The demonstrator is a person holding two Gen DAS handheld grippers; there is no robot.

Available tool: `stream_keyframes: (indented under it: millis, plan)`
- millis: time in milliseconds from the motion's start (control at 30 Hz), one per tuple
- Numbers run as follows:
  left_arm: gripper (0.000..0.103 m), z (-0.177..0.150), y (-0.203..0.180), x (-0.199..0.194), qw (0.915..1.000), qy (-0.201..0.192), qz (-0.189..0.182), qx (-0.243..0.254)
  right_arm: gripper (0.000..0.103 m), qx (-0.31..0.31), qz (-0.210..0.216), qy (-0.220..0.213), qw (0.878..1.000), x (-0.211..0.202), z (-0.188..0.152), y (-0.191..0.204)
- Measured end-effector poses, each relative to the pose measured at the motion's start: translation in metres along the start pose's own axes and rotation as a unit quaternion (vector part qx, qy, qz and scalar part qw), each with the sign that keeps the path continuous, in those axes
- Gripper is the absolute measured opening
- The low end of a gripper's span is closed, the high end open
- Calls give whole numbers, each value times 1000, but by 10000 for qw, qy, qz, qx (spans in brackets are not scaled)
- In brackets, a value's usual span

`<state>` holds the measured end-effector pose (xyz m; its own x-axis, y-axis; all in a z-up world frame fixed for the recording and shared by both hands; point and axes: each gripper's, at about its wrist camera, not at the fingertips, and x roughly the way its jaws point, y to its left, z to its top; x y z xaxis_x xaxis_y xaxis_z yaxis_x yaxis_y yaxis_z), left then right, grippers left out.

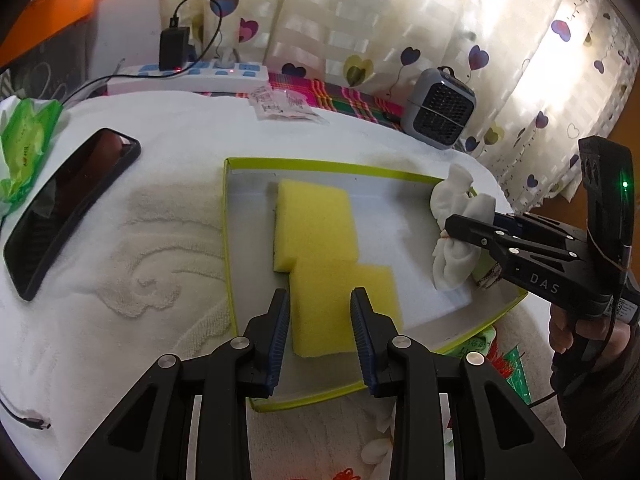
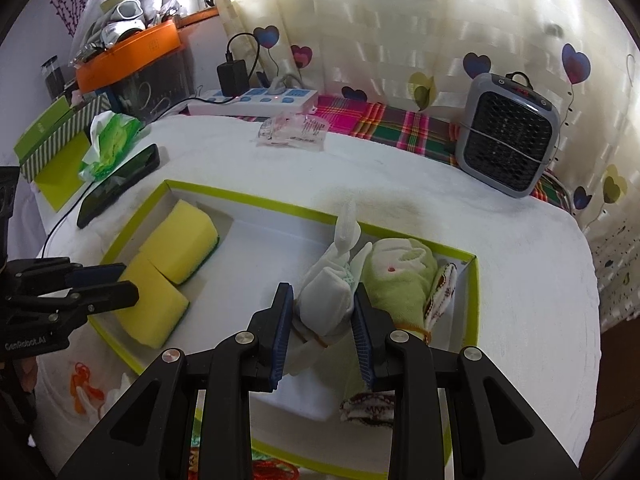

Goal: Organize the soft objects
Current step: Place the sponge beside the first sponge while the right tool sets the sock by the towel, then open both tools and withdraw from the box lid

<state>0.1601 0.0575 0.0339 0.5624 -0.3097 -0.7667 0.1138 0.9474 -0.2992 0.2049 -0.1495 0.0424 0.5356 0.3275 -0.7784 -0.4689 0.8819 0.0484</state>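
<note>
A shallow white box with a lime-green rim (image 1: 312, 164) (image 2: 248, 196) lies on a white towel. Two yellow sponges sit at one end of it, the far sponge (image 1: 316, 224) (image 2: 180, 244) and the near sponge (image 1: 376, 300) (image 2: 156, 312). My left gripper (image 1: 320, 294) (image 2: 128, 282) hovers just over the near sponge, fingers apart, with nothing pinched. My right gripper (image 2: 323, 292) (image 1: 454, 232) is shut on a bunched white sock (image 2: 324, 300) (image 1: 456, 196) over the box's other end. A green sock (image 2: 404, 280) and a patterned cloth (image 2: 440, 292) lie in that end.
A black phone (image 1: 72, 208) (image 2: 120, 188) and a green tissue pack (image 1: 24, 148) (image 2: 112, 144) lie left of the box. Behind it are a plastic packet (image 2: 292, 132), a power strip (image 2: 256, 100) and a small grey heater (image 1: 440, 116) (image 2: 508, 136).
</note>
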Motion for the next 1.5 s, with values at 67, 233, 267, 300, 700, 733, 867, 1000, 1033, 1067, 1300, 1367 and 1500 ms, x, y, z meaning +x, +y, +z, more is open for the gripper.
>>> stream_keyframes:
  millis: [67, 233, 267, 300, 700, 733, 867, 1000, 1033, 1067, 1300, 1367, 1500]
  plan:
    - [29, 0, 1, 0, 10000, -11, 7, -1, 30, 19, -5, 11, 10000, 3, 1, -1]
    - [29, 0, 1, 1, 10000, -36, 18, -4, 31, 235, 78, -18, 9997, 10, 1, -8]
    - [30, 0, 0, 1, 10000, -35, 21, -12, 32, 266, 71, -43, 9996, 10, 0, -8]
    - [31, 0, 0, 1, 10000, -39, 36, 1, 33, 269, 64, -59, 9996, 9, 0, -9]
    - [41, 2, -3, 1, 9998, -64, 119, 131, 50, 105, -193, -266, 9994, 3, -1, -1]
    - [42, 1, -4, 0, 9998, -75, 132, 146, 50, 112, -209, -300, 9993, 1, -1, -2]
    - [49, 0, -9, -5, 9995, -155, 199, 211, 50, 117, -268, -383, 9988, -4, -2, -1]
    - [51, -1, -9, -6, 9989, -191, 349, 249, 50, 131, -319, -420, 9985, -7, -4, 1]
    - [51, -1, -10, -6, 9984, -209, 435, 278, 50, 157, -313, -424, 9985, -7, -4, 0]
    - [51, -2, -10, -6, 9981, -215, 493, 308, 50, 189, -301, -421, 9985, -7, -5, 0]
    - [51, -4, -14, -7, 9965, -272, 652, 454, 50, 87, -474, -330, 9983, -3, -9, 4]
    - [51, -3, -13, -7, 9966, -261, 643, 447, 50, 26, -581, -330, 9978, -3, -10, 5]
    - [51, -4, -14, -7, 9965, -295, 649, 447, 50, -204, -964, -324, 9946, -1, -11, 11]
